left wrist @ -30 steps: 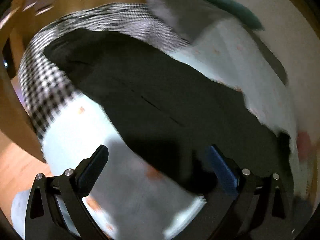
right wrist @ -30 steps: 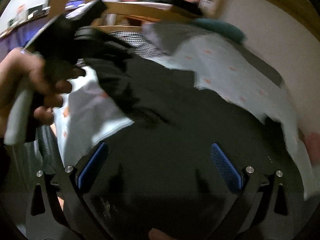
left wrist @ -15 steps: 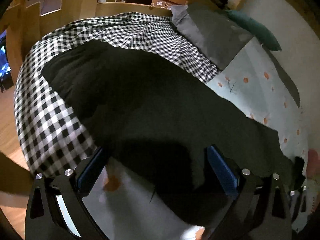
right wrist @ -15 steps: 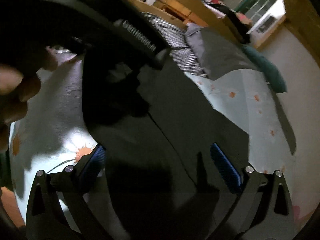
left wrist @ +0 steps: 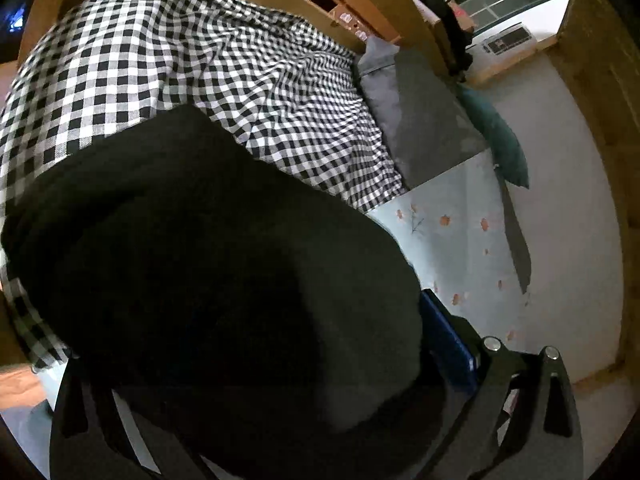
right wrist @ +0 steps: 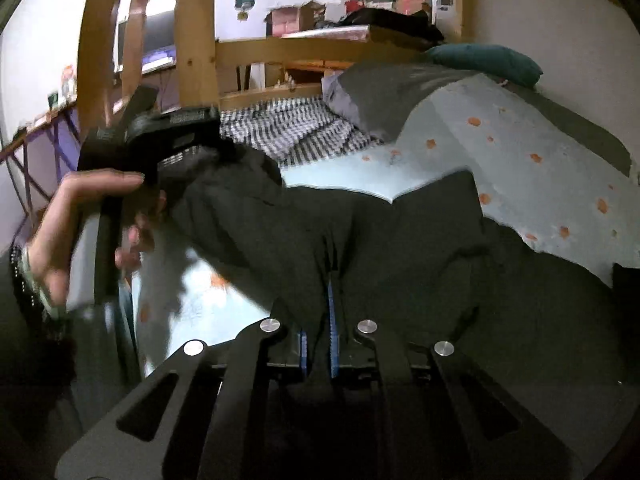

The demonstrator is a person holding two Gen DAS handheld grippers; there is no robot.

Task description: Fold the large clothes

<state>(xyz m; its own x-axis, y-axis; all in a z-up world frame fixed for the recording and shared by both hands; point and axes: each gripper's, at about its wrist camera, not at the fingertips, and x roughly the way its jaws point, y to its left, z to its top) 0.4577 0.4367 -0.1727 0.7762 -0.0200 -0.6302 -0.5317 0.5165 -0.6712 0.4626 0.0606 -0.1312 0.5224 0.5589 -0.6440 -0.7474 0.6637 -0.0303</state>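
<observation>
A large black garment [left wrist: 208,264] lies on the bed and fills the lower left wrist view. It drapes over my left gripper; only the right blue pad [left wrist: 444,340] shows, so the jaws look spread wide. In the right wrist view the garment [right wrist: 420,240] lies across the bed, and my right gripper [right wrist: 320,320] is shut on a pinched fold of it. A hand holds the left gripper body [right wrist: 160,132] at the left of that view, at the garment's far end.
The bed has a black-and-white checked blanket [left wrist: 200,60], a pale blue flowered sheet [right wrist: 540,168], a grey pillow [left wrist: 420,112] and a teal pillow [right wrist: 484,62]. A wooden bed frame [right wrist: 192,40] and a wall [left wrist: 580,200] border it.
My right gripper has closed on a fold of the black garment. My left gripper has pushed in under the garment, which now covers its left finger. Both views have tilted up towards the headboard.
</observation>
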